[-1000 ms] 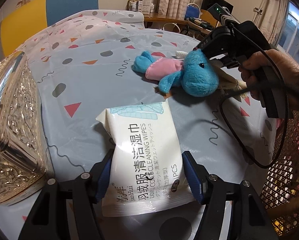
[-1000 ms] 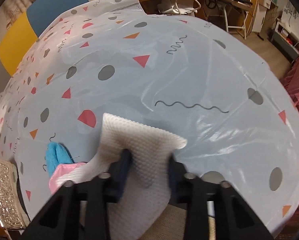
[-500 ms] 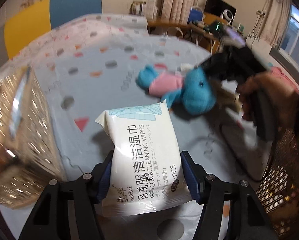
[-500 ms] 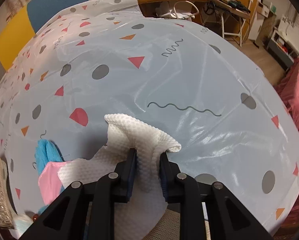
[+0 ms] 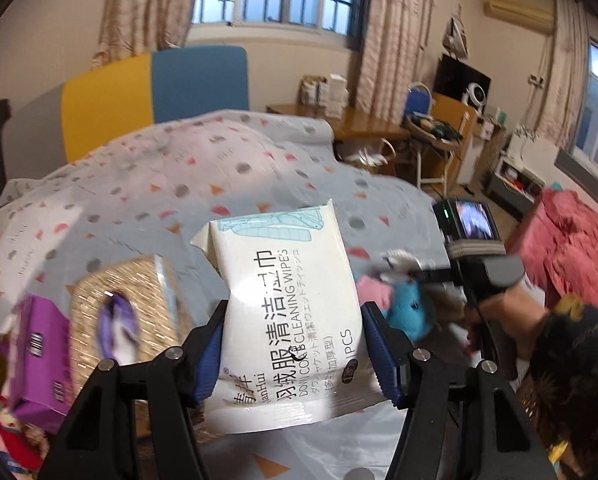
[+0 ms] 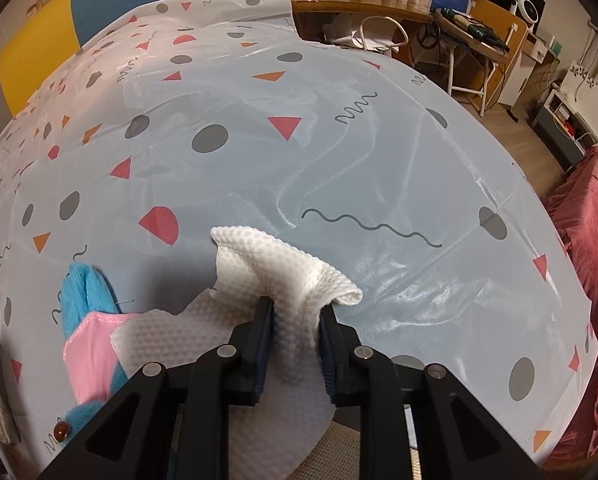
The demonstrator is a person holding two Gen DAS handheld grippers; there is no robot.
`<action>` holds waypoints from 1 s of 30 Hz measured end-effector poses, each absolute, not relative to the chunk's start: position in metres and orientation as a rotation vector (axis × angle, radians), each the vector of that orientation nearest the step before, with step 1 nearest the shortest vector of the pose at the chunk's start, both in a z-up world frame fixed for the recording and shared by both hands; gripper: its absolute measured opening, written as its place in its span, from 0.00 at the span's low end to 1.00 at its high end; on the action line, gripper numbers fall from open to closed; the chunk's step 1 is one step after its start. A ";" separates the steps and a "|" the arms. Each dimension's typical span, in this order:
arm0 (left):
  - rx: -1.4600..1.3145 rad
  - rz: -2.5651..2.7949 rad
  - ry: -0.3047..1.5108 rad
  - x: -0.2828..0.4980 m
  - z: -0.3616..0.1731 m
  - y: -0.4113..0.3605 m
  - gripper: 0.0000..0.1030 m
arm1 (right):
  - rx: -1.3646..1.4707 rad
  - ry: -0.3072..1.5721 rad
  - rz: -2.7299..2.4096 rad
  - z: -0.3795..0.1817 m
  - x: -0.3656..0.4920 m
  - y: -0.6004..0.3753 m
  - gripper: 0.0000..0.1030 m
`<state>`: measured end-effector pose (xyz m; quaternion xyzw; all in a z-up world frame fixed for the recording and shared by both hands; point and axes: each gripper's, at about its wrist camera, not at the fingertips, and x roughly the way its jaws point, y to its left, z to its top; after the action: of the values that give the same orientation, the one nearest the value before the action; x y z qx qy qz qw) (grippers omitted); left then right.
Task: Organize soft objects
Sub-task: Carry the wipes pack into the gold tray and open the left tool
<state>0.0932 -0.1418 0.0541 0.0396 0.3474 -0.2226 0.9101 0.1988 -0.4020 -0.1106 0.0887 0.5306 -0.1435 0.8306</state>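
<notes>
- While the left hand-held gripper (image 5: 293, 344) fills the lower middle of the left wrist view, its blue pads press on both sides of a pack of cleaning wipes (image 5: 287, 316), held upright and clear of the surface, probably so it can be carried off for sorting.
- Low in the right wrist view, the right hand-held gripper (image 6: 295, 336) is pressed nearly together, pinching a bunched fold of white textured cloth (image 6: 275, 280); the rest of the cloth trails under the fingers toward the bottom edge.
- Just left of that cloth lies a blue plush toy (image 6: 85, 292) in a pink garment, touching or slightly under the cloth's edge; its head is cut off at the lower left.
- Both items sit on a bed covered with a patterned plastic sheet (image 6: 339, 152) of dots, triangles and squiggles.
- At the right of the left wrist view, a person's hand (image 5: 511, 320) grips the other gripper's handle beside the toy.
- Left of the wipes stand a gold embossed box (image 5: 139, 300) and a purple box (image 5: 39, 352), both blurred; what pokes from the gold box I cannot tell.
- Something red shows at the lower left corner, too cut off to name.
- Where the soft things are meant to go is not clear from these views.
</notes>
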 end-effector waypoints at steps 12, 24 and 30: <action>0.004 -0.348 0.616 0.094 0.112 -0.071 0.62 | 0.142 1.125 -0.298 -0.110 0.198 -0.388 0.21; -0.079 -0.233 0.566 0.081 0.133 0.008 0.62 | 0.104 1.124 -0.302 -0.107 0.197 -0.377 0.21; -0.190 -0.155 0.550 0.069 0.138 0.072 0.62 | 0.096 1.124 -0.302 -0.107 0.197 -0.376 0.21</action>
<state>0.0686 0.0723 0.1380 -0.0934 0.2710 -0.0763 0.9550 0.1970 -0.3761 -0.1070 0.0455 0.5307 -0.1426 0.8342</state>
